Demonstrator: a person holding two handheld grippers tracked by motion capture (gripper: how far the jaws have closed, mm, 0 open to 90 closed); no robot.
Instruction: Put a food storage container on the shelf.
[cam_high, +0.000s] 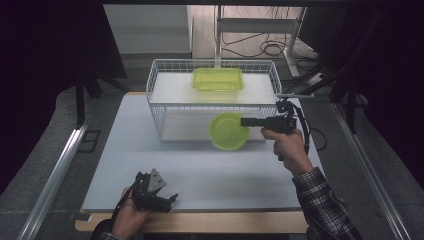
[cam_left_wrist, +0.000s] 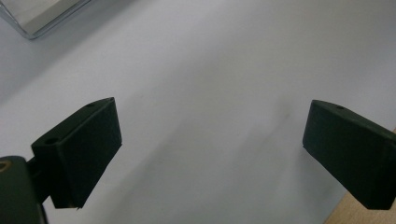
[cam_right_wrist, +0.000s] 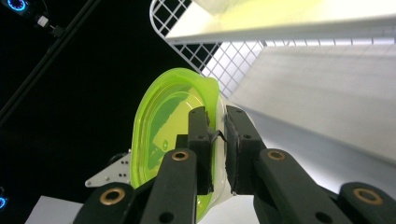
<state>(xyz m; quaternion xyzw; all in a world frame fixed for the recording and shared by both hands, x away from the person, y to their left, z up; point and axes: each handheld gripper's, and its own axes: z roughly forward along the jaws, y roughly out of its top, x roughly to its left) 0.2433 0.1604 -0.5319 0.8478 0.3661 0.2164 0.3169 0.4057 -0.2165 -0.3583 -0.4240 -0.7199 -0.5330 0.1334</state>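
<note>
right claw (cam_high: 248, 121): clamped on green bowl (cam_high: 228, 131) rim, at the wire rack's (cam_high: 161, 107) lower shelf mouth
left claw (cam_high: 169, 201): jaws apart, idle, near bench (cam_high: 210, 175) edge

The table (cam_high: 200, 170) is being lit softly from above while its surroundings are being left near black, and the left gripper view is being rendered slightly soft.

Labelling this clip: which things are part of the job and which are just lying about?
In the job:
right hand-held gripper, shut on round green bowl
white wire rack

Lying about:
rectangular green container on the rack's top shelf
left hand-held gripper, open over table
</note>
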